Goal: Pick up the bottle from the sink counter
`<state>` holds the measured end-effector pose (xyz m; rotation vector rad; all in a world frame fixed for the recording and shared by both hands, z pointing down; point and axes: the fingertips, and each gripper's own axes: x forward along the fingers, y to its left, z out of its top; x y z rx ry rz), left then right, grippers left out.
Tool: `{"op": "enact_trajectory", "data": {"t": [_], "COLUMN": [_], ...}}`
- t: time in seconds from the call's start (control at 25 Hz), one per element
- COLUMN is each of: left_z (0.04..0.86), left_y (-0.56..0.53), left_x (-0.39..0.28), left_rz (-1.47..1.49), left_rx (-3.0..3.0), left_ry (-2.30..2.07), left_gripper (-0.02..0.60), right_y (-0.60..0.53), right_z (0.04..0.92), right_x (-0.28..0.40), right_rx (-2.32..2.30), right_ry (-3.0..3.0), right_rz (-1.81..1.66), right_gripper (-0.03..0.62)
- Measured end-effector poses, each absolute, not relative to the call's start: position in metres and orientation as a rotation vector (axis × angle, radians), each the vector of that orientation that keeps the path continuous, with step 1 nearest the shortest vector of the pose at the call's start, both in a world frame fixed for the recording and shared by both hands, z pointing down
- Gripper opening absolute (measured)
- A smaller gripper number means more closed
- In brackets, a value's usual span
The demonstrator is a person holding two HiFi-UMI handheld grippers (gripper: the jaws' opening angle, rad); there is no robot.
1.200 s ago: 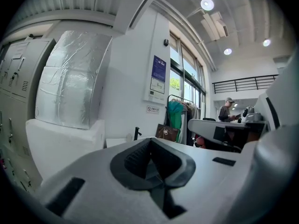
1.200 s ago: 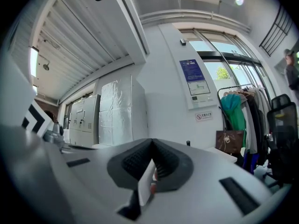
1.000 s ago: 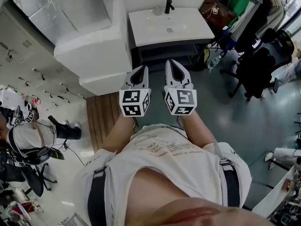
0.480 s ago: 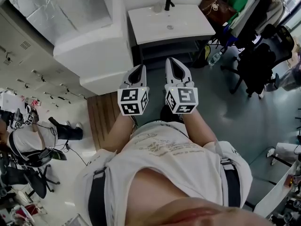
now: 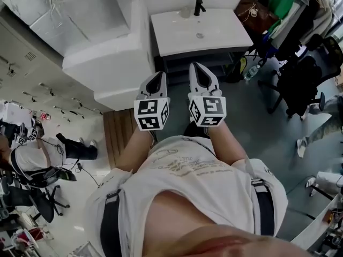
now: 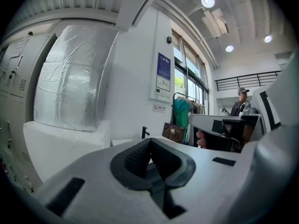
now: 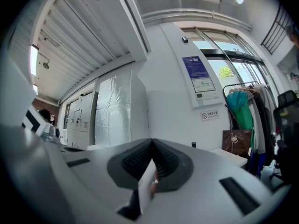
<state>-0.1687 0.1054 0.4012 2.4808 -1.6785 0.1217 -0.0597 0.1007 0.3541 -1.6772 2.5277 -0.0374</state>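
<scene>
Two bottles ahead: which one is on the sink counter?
The clear one beside the black faucet, at the counter's back edge. The other bottle is down on the floor.

**A shared workroom, part office and part lab**

We see a white sink counter (image 5: 214,33) with a black tap (image 5: 199,5) set against the wall. Grey lockers (image 5: 32,74) stand beside a tall foil-wrapped unit (image 6: 74,87). Black office chairs (image 5: 300,82) sit on a polished grey floor (image 5: 252,127), near a clothes rack (image 6: 183,113) hung with garments. We also note a printed notice (image 6: 163,76) on the white wall, tall windows (image 6: 189,78), recessed ceiling lights (image 6: 208,1) and an upper-level railing (image 6: 245,80).
</scene>
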Motion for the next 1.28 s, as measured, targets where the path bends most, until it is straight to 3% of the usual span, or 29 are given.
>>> {"op": "enact_trajectory", "data": {"t": [1.28], "left_z": [0.417], "left_y": [-0.105], "left_x": [-0.076], "left_rz": [0.26], "left_rx": [2.451], "left_ry": [-1.659], "left_gripper": [0.021], "right_y": [-0.11], "right_z": [0.37], "right_x": [0.022], "right_rx": [-1.622], "right_ry": [2.555], "right_rz": [-0.12], "right_gripper": [0.023]}}
